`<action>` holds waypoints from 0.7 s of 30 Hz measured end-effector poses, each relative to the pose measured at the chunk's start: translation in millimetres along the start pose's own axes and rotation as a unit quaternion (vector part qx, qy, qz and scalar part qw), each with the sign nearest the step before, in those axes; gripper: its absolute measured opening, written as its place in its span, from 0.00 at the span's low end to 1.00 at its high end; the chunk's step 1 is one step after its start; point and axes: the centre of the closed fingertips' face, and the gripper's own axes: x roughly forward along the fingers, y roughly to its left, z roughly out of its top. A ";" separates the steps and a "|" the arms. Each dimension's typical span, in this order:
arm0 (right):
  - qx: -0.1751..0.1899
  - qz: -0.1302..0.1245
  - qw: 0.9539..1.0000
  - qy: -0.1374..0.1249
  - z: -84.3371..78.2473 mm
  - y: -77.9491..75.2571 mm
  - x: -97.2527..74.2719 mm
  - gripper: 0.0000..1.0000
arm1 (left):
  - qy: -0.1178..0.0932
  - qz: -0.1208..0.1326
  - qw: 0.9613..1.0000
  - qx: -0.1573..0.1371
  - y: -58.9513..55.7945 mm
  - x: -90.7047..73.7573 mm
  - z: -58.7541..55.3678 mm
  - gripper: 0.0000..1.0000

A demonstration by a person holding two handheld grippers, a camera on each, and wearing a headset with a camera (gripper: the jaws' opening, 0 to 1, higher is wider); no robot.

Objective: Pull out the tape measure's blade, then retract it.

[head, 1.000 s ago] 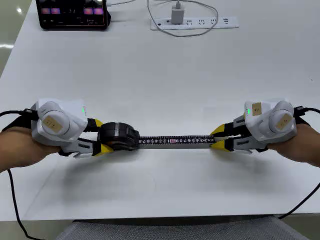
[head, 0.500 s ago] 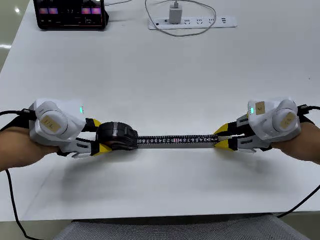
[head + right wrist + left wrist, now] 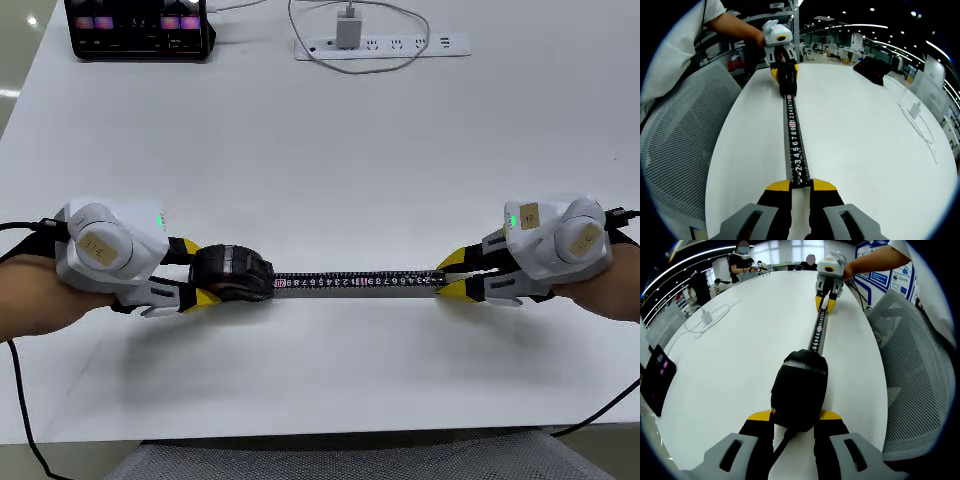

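A: Left end of the row?
B: The left gripper [image 3: 202,272], jaws clamped on the black tape measure case [image 3: 233,272], which sits on the white table [image 3: 330,150].
A: Centre, then right?
B: Numbered blade [image 3: 355,281], drawn out along the table. The right gripper [image 3: 452,275] has its jaws nearly together, pinching the blade's tip.

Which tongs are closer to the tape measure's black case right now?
Left. The left tongs grip the case itself; the right tongs pinch the far end of the pulled-out blade.

tape measure [image 3: 232,272] left, blade [image 3: 355,281] rightward on table [image 3: 350,150]
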 end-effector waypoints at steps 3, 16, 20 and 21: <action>-0.001 0.001 1.000 0.003 -1.7 0.7 -2.1 0.09 | 0.000 0.000 1.000 0.000 -0.2 0.1 0.1 0.25; -0.003 0.000 1.000 0.018 -12.8 -1.1 -14.7 0.08 | -0.001 0.000 1.000 -0.001 -0.9 0.3 0.3 0.25; -0.002 0.001 1.000 0.022 -16.6 -0.5 -17.6 0.08 | 0.000 0.001 1.000 -0.001 -0.9 0.2 0.4 0.25; -0.003 0.001 1.000 0.024 -18.0 -0.9 -18.7 0.08 | -0.001 0.001 1.000 -0.001 -0.8 0.2 0.4 0.25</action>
